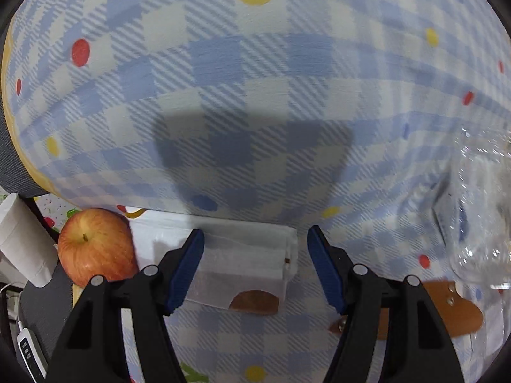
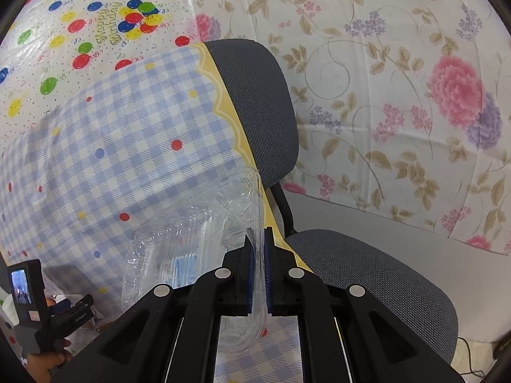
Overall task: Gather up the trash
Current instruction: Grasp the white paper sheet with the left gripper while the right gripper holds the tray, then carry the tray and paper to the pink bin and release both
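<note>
In the left wrist view my left gripper (image 1: pixel 255 233) is open, its blue pads (image 1: pixel 188 265) spread wide over the blue checked tablecloth (image 1: pixel 255 95). A flat white translucent packet (image 1: pixel 249 255) with a brown round piece (image 1: pixel 255 301) showing at its near end lies between and below the fingers, untouched by the pads. In the right wrist view my right gripper (image 2: pixel 257 234) is shut on the rim of a clear plastic clamshell container (image 2: pixel 191 239), which hangs tilted above the cloth. The same container (image 1: pixel 479 207) shows at the right edge of the left wrist view.
A red-yellow apple (image 1: pixel 95 245) sits left of the packet, beside a white paper roll (image 1: pixel 22 239). A brown strap with rivets (image 1: pixel 447 309) lies at the right. A grey office chair (image 2: pixel 255 102) stands at the table's edge. A person's hand (image 2: pixel 44 364) shows at the lower left.
</note>
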Demonstrator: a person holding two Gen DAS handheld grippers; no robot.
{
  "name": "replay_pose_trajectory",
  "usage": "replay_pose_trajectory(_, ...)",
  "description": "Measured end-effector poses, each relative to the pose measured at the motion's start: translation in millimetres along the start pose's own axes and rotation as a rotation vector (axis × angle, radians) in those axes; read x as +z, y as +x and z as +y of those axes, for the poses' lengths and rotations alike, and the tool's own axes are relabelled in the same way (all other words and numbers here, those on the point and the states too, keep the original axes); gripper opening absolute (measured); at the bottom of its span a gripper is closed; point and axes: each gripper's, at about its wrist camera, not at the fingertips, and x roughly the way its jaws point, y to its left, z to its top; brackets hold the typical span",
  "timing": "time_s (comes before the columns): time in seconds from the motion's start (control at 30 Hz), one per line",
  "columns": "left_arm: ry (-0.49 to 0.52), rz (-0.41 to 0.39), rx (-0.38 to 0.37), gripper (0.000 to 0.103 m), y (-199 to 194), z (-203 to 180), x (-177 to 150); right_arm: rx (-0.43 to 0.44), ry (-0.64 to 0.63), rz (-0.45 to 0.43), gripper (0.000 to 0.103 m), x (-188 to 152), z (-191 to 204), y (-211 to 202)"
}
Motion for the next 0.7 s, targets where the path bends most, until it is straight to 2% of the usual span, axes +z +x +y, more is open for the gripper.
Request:
replay_pose_trajectory(0.1,-0.013,0.028,-0.003,0.047,2.9,4.0,-1.8,0.0,0.0,0.01,0.007,-3.1,-1.2,0.2)
replay_pose_trajectory(0.17,-0.01,0.031,-0.044,0.019,-1.7,7.8,-6.6,0.003,0.003,0.017,0.007,-6.4,-3.3,-2.9)
replay_pose_trajectory(0.2,-0.01,0.026,-0.073,0.012,-7.4,9.7,-9.9,0.002,0.003,0.018,0.007,-7.6,-4.1,-5.2)
replay_pose_trajectory(0.27,0.009,-0.014,-0.123,0.006,-26.5,13.1,-18.7,0.005,0.006,0.014,0.007,-9.8,-7.7,-14.5)
replay_pose_trajectory(0.33,0.042,-0.071,-0.185,0.002,-51.9,15.7,-28.5,0.002,0.005,0.002,0.007,-10.5,-11.5,-25.7)
replay_pose_trajectory(0.4,0.073,-0.127,-0.278,0.001,-85.9,20.4,-42.2,0.002,0.006,-0.008,0.007,-10.4,-16.6,-38.8)
replay_pose_trajectory(0.5,0.103,-0.18,-0.397,0.001,-132.6,26.6,-63.8,0.001,-0.007,-0.018,0.007,-13.4,-23.7,-62.4)
replay_pose_trajectory(0.57,0.13,-0.201,-0.446,0.001,-160.1,22.9,-77.9,0.005,-0.016,-0.02,0.007,-16.7,-28.8,-78.4)
replay_pose_trajectory(0.7,0.213,-0.233,-0.497,0.001,-204.3,11.7,-106.4,-0.001,-0.045,-0.028,0.007,-25.2,-39.0,-112.5)
